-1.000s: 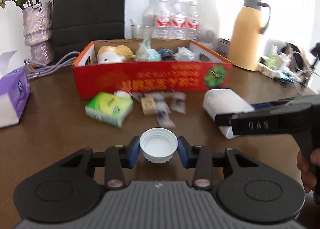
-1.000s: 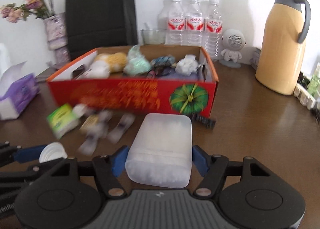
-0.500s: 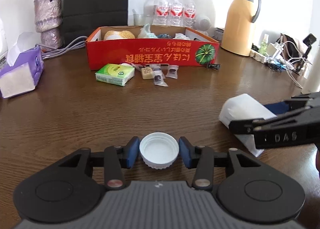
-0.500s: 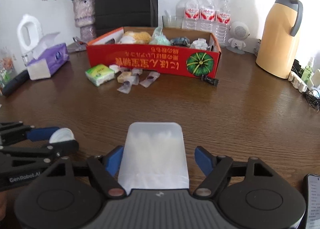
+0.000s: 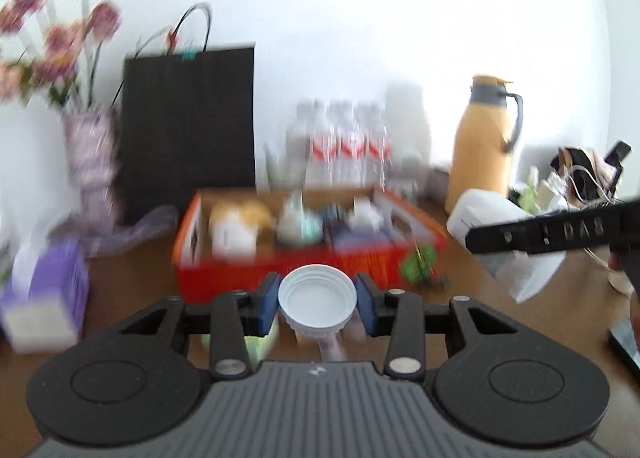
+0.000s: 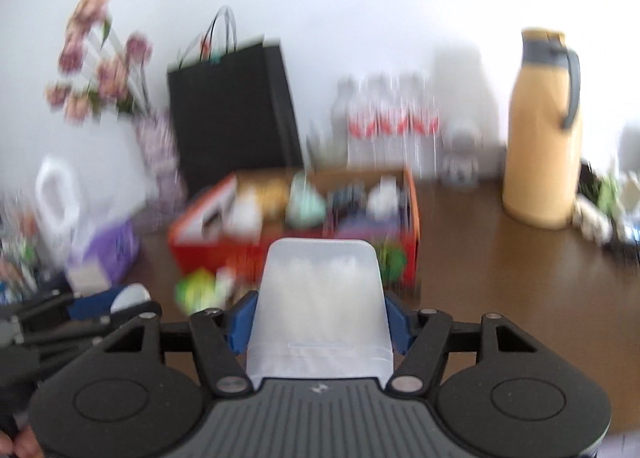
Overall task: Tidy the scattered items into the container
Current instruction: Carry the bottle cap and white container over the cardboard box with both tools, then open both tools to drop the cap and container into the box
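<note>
Both tongs had swung up toward the red box (image 5: 304, 266) since half a second back, left tongs (image 5: 317, 300) clamping the white cap (image 5: 317, 294), right tongs (image 6: 318, 322) gripping the frosted tub (image 6: 320, 298), so probably best to clear the rim before letting go.

Setting: home or small-office room, tabletop workspace. Evidence: brown wood-grain table (image 6: 500, 278) against plain white wall (image 5: 360, 18). Vase of dried flowers (image 5: 90, 162), black paper gift bag (image 5: 188, 126), row of water bottles (image 6: 390, 130), yellow thermos jug (image 6: 544, 146), purple tissue box (image 5: 48, 298). Tangle of cables and chargers (image 5: 576, 182) at right table edge. Red cardboard box (image 5: 304, 258) with mixed household items at centre.
</note>
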Demonstrator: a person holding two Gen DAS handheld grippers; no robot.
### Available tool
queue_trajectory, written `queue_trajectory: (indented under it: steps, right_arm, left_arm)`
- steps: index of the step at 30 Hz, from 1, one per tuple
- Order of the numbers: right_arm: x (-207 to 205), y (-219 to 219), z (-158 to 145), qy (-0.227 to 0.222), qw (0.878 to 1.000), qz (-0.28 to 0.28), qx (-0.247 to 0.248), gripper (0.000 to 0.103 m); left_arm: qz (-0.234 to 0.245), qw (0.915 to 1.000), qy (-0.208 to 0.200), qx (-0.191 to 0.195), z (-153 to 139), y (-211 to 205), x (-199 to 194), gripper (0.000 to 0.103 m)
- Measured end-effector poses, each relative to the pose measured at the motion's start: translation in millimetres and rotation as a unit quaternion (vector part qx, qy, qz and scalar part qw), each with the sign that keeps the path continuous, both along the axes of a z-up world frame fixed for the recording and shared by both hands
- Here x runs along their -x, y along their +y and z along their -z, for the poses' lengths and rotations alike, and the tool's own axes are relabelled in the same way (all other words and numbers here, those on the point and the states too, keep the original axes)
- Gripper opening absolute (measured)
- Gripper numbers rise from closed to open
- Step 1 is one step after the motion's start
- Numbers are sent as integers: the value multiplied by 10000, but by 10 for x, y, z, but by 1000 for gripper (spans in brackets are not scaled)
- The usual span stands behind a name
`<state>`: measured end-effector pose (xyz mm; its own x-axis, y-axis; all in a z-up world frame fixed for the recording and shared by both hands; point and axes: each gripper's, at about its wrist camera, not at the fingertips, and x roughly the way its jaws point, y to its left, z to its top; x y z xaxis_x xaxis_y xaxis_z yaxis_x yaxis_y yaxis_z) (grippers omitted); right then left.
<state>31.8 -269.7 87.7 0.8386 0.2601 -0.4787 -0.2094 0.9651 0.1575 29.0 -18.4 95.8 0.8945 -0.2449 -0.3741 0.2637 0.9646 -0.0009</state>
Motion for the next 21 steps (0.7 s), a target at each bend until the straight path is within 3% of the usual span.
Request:
queue_trajectory:
  steps: [3,6,10,13,16,19,21]
  right_arm:
    - [-822,45,-189,401,9991,-95,-121,64]
    - [-1768,188,-153,1440,9894,-160,-109,64]
    - [-2591,326,95,2221,9736,154,498,64]
    - [-2874,395,320,2471,9644,263,908,64]
    - [-3061,446,561,2785,9553,270,952,64]
    - [-3064,549,705,2731,9546,160,1182,64]
    - [-3088,542,742,2695,9564,257,1094,64]
  left_arm:
    - [241,9983,525,94,-153,-17,-799,40]
    - [234,9901,1376,126,-155,-19,-1590,40]
    - [20,9803,1971,-83,10,9,-2307,40]
    - [-49,9719,2329,-324,228,-29,-2623,40]
    - [124,9663,2523,-500,424,-94,-2766,41]
    - [133,9618,2667,-600,564,-124,-2866,41]
    - [69,9599,2774,-407,578,-80,-2896,44]
